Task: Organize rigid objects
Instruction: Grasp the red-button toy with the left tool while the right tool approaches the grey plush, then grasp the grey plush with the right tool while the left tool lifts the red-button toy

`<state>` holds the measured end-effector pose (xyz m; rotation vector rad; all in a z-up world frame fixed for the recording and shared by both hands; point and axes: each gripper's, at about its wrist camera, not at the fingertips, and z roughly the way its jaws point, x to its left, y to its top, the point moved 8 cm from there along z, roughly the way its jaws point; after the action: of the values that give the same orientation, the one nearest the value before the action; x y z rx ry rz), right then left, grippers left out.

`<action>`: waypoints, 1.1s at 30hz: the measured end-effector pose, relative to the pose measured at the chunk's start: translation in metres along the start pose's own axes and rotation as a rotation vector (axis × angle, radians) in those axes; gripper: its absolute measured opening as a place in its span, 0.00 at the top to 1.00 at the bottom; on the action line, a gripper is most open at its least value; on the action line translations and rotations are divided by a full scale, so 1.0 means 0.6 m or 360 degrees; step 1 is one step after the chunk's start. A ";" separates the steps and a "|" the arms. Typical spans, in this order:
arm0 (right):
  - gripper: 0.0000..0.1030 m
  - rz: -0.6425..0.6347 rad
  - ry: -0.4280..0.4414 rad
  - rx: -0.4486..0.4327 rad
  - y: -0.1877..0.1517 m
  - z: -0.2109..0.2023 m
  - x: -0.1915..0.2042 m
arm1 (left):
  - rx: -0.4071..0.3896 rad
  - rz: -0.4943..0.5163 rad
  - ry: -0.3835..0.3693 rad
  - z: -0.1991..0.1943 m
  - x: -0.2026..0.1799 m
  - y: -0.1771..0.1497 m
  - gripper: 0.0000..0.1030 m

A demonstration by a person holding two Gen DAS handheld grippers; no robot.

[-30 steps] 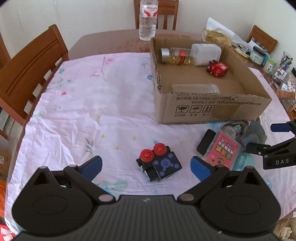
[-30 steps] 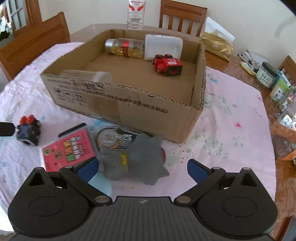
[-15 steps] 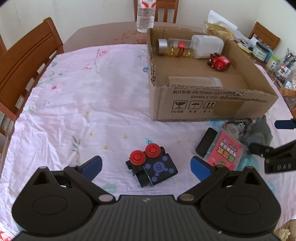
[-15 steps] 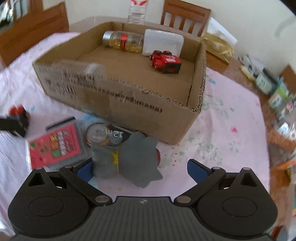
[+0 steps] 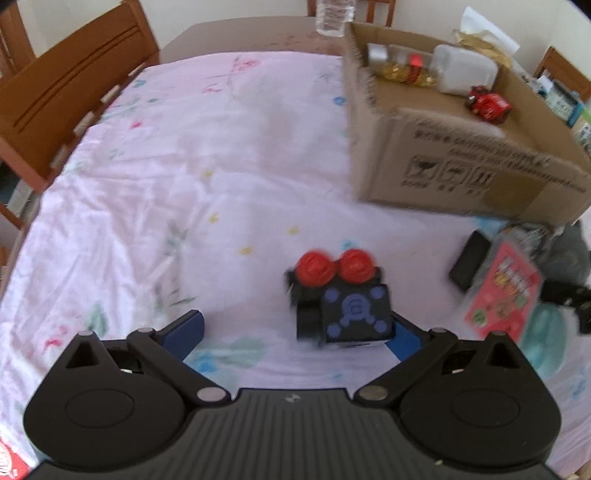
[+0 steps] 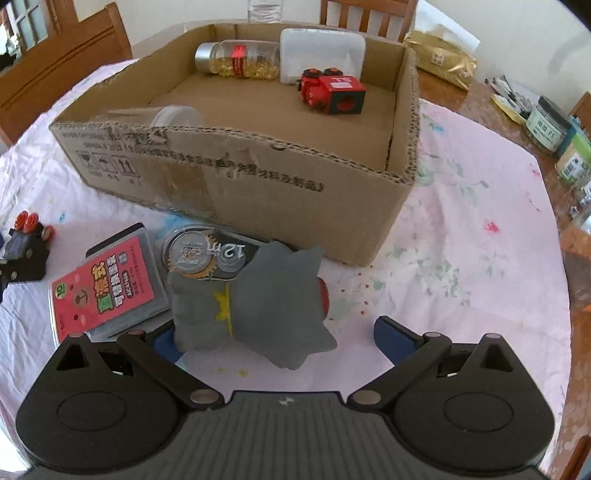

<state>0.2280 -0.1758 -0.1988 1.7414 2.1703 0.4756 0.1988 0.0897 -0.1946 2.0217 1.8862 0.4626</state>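
A black toy car with red wheels lies on the pink cloth between my left gripper's open fingers, close to the right one; it also shows in the right wrist view. My left gripper is open. A cardboard box holds a glass bottle, a white container, a red toy car and a clear jar. My right gripper is open around a grey plush toy. A pink card case and a tape measure pack lie before the box.
Wooden chairs stand at the left and far side. A water bottle stands behind the box. Jars and a gold bag crowd the table's right side. A black bar lies by the pink case.
My left gripper has moved forward and left, so the black toy car now lies between its fingers near the right one. My right gripper has closed in on the grey plush.
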 end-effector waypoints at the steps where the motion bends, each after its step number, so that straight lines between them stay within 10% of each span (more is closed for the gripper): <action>1: 0.00 -0.0012 0.0003 -0.0009 0.000 0.000 0.001 | -0.0010 -0.0011 0.0000 -0.001 0.008 -0.004 0.01; 14: 0.00 -0.0047 0.0026 -0.0092 -0.005 -0.007 0.002 | -0.0099 0.0035 -0.0025 0.003 -0.001 0.006 0.01; 22: 0.00 -0.0054 0.0031 -0.0108 -0.007 -0.008 0.002 | -0.0161 0.0158 -0.0111 -0.011 -0.026 0.010 0.31; 33: 0.14 -0.0162 0.0053 -0.0068 0.006 -0.016 0.021 | -0.0179 0.0178 -0.0125 -0.012 -0.026 0.015 0.43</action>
<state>0.2244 -0.1634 -0.1889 1.6030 2.2419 0.5247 0.2022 0.0735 -0.1845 2.0476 1.6699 0.4989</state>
